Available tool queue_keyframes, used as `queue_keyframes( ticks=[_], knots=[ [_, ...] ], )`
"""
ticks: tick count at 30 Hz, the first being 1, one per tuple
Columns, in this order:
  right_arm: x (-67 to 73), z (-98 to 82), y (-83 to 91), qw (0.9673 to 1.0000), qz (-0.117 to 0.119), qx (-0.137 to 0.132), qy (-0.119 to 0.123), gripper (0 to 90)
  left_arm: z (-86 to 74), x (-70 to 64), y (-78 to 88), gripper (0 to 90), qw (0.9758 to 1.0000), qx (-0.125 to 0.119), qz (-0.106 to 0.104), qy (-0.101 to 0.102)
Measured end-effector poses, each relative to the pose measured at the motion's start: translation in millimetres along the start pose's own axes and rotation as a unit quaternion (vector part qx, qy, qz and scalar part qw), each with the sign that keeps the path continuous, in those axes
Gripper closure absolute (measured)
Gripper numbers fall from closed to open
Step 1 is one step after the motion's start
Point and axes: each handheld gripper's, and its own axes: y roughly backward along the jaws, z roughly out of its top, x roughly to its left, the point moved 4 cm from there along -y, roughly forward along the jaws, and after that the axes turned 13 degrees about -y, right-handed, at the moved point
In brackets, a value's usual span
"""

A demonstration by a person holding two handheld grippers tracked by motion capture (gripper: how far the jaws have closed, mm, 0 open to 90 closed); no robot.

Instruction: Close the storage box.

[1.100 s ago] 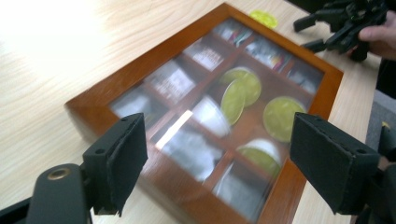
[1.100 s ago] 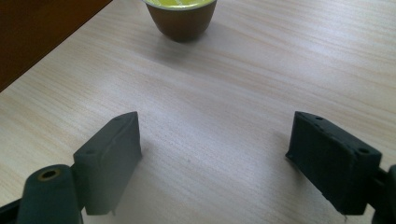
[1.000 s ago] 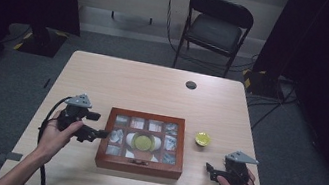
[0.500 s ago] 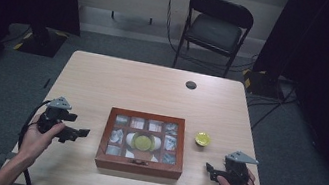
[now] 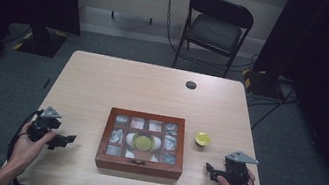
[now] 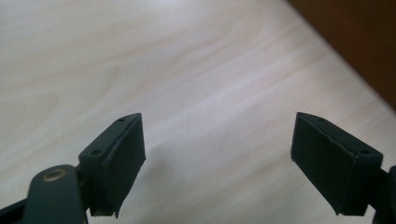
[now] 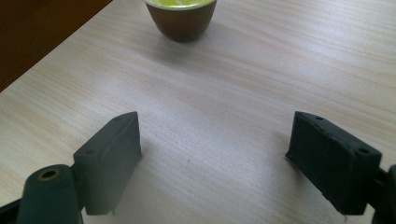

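A shut wooden box with a glass lid sits at the front middle of the table; packets and a round yellow capsule show under the glass. A small yellow-topped capsule stands on the table just right of the box, and its brown cup shows ahead in the right gripper view. My left gripper rests near the table's front left, well left of the box, open over bare wood. My right gripper lies at the front right, open, with nothing between its jaws.
A light wooden table carries a small dark round cap at the back middle. A black folding chair stands behind the table. The box's dark side fills the upper right corner of the left gripper view.
My left gripper has drawn back from the box's left edge to the table's front left corner. The right gripper has stayed in place.
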Motion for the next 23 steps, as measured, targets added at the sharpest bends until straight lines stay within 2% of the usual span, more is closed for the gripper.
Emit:
queue_keyframes(
  ticks=[4, 6, 8, 11, 12, 13, 23],
  knots=[
    [0.0, 0.0, 0.0, 1.0, 0.0, 0.0, 0.0, 16.2, -9.0, 2.3, -5.4, 17.6, 0.9999, 0.007, 0.009, 0.004],
    [0.0, 0.0, 0.0, 1.0, 0.0, 0.0, 0.0, 16.2, -11.3, 2.1, -8.7, 15.4, 0.9998, 0.005, 0.017, -0.013],
    [0.0, 0.0, 0.0, 1.0, 0.0, 0.0, 0.0, 16.1, -12.0, 3.0, -9.2, 14.7, 0.9998, -0.001, 0.017, -0.008],
    [0.0, 0.0, 0.0, 1.0, 0.0, 0.0, 0.0, 16.2, -15.4, 2.8, -13.8, 8.4, 0.9991, -0.033, 0.02, -0.018],
    [0.0, 0.0, 0.0, 1.0, 0.0, 0.0, 0.0, 16.2, -17.4, 2.6, -16.4, 5.4, 0.9983, -0.05, 0.02, -0.023],
    [0.0, 0.0, 0.0, 1.0, 0.0, 0.0, 0.0, 16.2, -17.6, 2.0, -17.7, 1.4, 0.998, -0.057, 0.021, -0.017],
    [0.0, -0.3, 0.2, 1.0, -0.004, 0.0, -0.003, 14.6, -18.0, 1.6, -17.3, 0.1, 0.9982, -0.052, 0.027, -0.014]
  ],
)
